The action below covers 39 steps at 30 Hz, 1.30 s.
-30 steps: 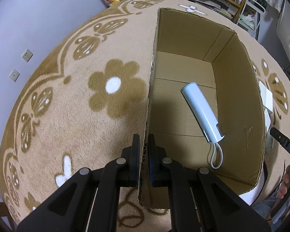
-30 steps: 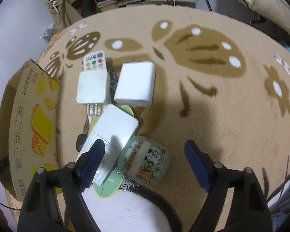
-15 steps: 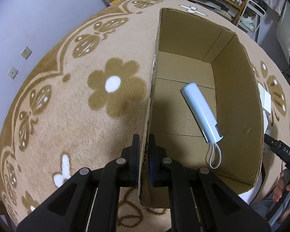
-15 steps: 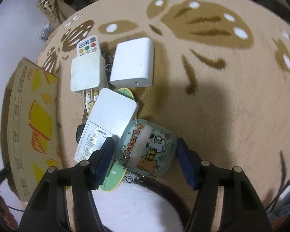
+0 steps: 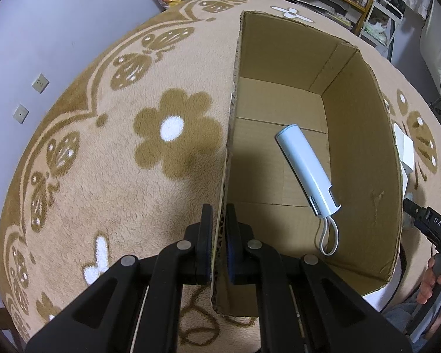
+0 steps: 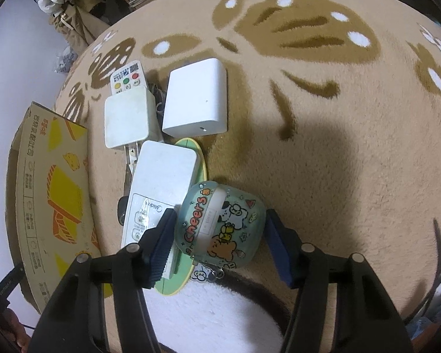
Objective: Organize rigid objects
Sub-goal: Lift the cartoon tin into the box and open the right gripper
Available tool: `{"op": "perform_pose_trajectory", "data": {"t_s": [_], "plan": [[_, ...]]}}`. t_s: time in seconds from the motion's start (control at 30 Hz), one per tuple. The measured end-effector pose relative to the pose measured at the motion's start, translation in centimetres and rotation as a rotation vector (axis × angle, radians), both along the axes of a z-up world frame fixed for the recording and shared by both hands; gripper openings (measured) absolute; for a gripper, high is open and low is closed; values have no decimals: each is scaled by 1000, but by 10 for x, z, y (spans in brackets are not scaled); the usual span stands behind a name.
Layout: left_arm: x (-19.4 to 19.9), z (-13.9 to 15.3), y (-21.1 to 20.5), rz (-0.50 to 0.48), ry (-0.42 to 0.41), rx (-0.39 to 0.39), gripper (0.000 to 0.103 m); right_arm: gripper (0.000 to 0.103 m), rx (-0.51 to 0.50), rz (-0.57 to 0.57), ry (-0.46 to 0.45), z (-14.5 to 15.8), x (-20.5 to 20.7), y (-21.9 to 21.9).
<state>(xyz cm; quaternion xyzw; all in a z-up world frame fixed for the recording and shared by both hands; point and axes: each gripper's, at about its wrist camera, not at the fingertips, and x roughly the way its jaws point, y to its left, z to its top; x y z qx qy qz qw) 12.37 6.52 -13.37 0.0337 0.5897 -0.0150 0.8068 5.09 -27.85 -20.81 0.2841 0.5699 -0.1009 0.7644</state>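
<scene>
In the left wrist view, the left gripper (image 5: 219, 245) is pinched on the near side wall of the cardboard box (image 5: 364, 153), one finger outside and one inside, steadying it on the flower-patterned rug (image 5: 108, 158). The box is open at the top and holds a single item, a pale blue cylindrical device (image 5: 307, 170) with a white wrist loop, lying slantwise on the floor of the box; the rest of the floor is bare cardboard. If that pinch slackens, the thin wall could bend and the box slide when something is dropped in. In the right wrist view, the right gripper (image 6: 220, 242) is spread around a green cartoon-printed case (image 6: 220, 226) reading "Cheers", its pads just beside the sides; whether they already touch I cannot tell. The case leans on a white Midea remote (image 6: 158, 188) and a green oval card (image 6: 191, 150), so closing could catch the remote's edge or squirt the rounded, glossy case out. Beyond lie two white adapter blocks (image 6: 195, 97) and a small remote with coloured buttons (image 6: 126, 76), with the box's printed outer side at the left.
</scene>
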Motion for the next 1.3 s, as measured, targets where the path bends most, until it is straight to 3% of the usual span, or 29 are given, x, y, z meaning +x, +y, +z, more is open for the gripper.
{"op": "perform_pose_trajectory", "data": {"t_s": [0.57,1.3], "plan": [[0,1,1,0,0,-8,7,64,-11,-29,-122,31,4,-2],[0,-1,0,-3,6,-1,7,64,-50,278,-429,146,55,97]]}}
